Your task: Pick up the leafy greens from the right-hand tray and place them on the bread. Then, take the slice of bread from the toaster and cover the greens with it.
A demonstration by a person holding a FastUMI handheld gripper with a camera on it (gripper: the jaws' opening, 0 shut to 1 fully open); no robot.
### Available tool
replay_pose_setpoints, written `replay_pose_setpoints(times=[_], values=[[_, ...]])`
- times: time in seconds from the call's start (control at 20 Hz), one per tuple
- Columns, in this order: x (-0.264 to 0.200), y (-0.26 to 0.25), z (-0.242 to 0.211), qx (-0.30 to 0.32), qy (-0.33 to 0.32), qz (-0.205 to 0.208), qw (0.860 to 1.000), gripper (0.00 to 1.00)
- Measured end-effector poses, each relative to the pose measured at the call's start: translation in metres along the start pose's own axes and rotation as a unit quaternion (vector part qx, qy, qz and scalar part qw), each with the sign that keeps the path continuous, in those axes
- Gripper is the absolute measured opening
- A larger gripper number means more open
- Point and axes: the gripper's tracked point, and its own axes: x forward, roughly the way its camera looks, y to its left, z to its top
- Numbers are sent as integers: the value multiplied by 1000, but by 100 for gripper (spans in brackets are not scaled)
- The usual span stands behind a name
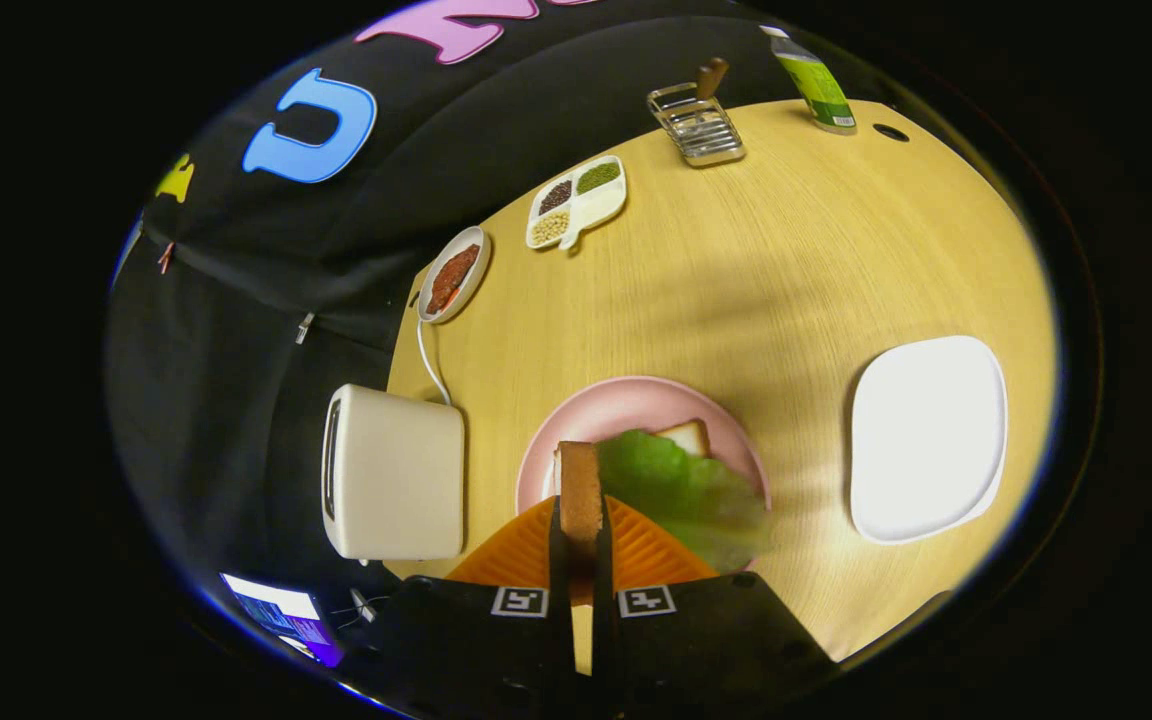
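I had my gripper (581, 545) clamped on the toast slice (579, 490) edge-on, over the pink plate (626, 405) w/ lettuce leaf (681, 485) on bottom bread (688, 436). Toast seemed light, stiff, crumbly; edge grip near mid suited it.

Leafy greens (681, 490) hide most of the bottom bread (688, 436).

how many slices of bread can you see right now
2: one brown-crusted bread slice gripped edge-on between the gripper fingers, one pale slice on the round pink plate under the green lettuce leaf. The cream toaster could hide more.
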Motion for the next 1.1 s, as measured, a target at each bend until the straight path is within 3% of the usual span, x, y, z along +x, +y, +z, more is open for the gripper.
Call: replay_pose_setpoints(times=[0.3,0.45,0.85,1.1], values=[[22,-33,-6,27,21,-9,999,12],[26,-41,-5,20,21,-22,999,31],[23,-51,-6,-4,9,-59,998,54],[8,-52,-3,-34,-11,-79,996,62]])
